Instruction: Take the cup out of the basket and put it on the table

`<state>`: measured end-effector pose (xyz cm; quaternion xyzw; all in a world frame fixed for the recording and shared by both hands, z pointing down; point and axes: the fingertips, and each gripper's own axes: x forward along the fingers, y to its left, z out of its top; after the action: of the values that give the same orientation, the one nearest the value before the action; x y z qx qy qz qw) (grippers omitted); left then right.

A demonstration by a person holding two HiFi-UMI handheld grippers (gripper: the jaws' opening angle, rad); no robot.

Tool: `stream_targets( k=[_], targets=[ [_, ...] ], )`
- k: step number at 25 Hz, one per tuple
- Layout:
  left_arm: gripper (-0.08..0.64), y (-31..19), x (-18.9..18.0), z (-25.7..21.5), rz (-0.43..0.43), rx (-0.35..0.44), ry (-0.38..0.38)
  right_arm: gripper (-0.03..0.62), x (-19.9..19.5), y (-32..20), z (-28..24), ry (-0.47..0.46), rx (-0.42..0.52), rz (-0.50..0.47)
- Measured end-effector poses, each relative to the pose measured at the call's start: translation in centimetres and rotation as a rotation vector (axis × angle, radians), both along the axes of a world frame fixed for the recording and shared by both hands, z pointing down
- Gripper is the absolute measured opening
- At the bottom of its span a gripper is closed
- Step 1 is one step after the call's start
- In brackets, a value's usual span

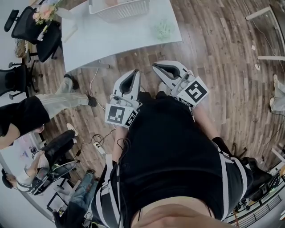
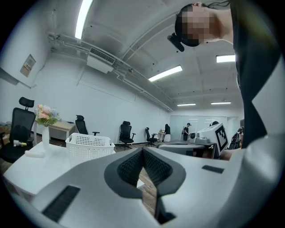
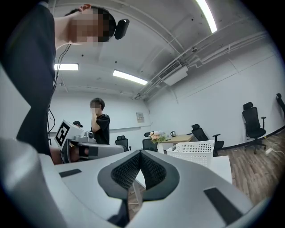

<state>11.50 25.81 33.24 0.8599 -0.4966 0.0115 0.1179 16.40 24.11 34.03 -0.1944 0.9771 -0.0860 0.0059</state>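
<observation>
Both tongs clenched and empty: left gripper point(image 1: 133, 71) and right gripper point(image 1: 156, 67) are held near the torso, well short of the basket point(image 1: 118, 9), over the floor. The basket sits ahead on the table point(image 1: 124, 40), its long side running across the head view. Neither hand is clearly nearer; the left lines up a bit straighter. Cup not visible in any view, presumably inside the basket. The left gripper view puts the basket point(image 2: 89, 147) left of its closed tips point(image 2: 143, 149), the right gripper view puts it point(image 3: 198, 149) right of its tips point(image 3: 140, 152); only the head view shows the gap to the table
</observation>
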Motion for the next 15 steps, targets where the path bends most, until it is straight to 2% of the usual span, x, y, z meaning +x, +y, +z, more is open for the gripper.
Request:
stream_targets(
  k=[5,15],
  targets=[
    [0.020,0.1,0.8,0.4,-0.006,-0.010,-0.015,0.018,0.7,-0.4,0.5,-0.003,-0.017,-0.007],
    [0.021,-2.1,-1.3,-0.1,-0.012,-0.001,-0.009,0.018,-1.1,-2.1,0.3,0.007,-0.023,-0.009]
  ],
)
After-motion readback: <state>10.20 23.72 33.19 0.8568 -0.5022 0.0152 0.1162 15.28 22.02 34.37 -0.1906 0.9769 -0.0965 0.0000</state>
